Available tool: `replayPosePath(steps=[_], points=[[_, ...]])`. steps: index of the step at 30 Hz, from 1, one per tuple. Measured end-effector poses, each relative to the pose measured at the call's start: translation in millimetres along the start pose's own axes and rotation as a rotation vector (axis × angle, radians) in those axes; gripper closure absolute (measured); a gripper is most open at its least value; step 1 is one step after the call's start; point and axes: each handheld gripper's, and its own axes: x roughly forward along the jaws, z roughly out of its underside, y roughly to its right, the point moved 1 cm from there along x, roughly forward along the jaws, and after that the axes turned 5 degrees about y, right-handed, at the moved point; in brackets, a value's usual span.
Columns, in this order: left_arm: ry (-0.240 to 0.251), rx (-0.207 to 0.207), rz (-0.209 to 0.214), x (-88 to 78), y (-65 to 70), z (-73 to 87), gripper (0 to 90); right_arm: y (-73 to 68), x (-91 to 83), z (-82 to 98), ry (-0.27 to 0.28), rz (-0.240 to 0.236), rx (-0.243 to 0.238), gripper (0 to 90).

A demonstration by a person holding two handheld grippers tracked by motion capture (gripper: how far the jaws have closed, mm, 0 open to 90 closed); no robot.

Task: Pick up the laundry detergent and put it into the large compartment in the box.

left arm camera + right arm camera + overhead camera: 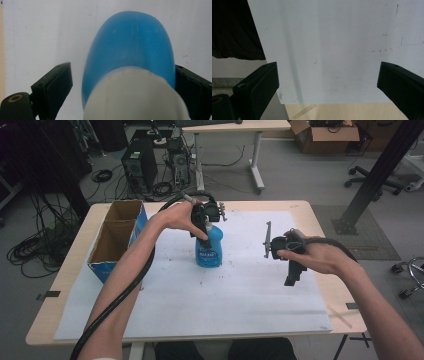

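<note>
The left gripper [206,222] straddles the upright blue plastic bottle [209,247] mid-tabletop from above, fingers apart, seemingly to grasp it, while the right gripper [292,270] hovers empty, fingers spread.

Left hand [177,215] at eleven o'clock pointing left gripper [204,227] straight down, jaws parted, right hand [312,256] at three o'clock, right gripper [295,272] down, jaws wide apart

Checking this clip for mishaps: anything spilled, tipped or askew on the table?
Nothing stands out. The blue bottle stands upright on the white sheet, the left gripper around its top; no spill visible.
</note>
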Motion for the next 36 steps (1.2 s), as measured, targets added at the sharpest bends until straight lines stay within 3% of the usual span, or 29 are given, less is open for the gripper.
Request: replayPosePath(steps=[11, 25, 36], points=[[0.0, 0.042, -0.021, -1.1, 2.2, -6.3, 21.1, -1.6, -0.4, 0.6, -0.003, 0.002, 0.004, 3.8], [-0.01, 0.05, -0.01, -1.7, 3.1, -6.9, 35.3, -2.2, -0.1, 0.6, 0.0, 0.006, 0.0, 3.7], [-0.01, 0.045, -0.001, -2.1, 2.8, -6.7, 36.6, -2.6, 1.7, -0.8, -0.004, 0.005, -0.001, 3.7]])
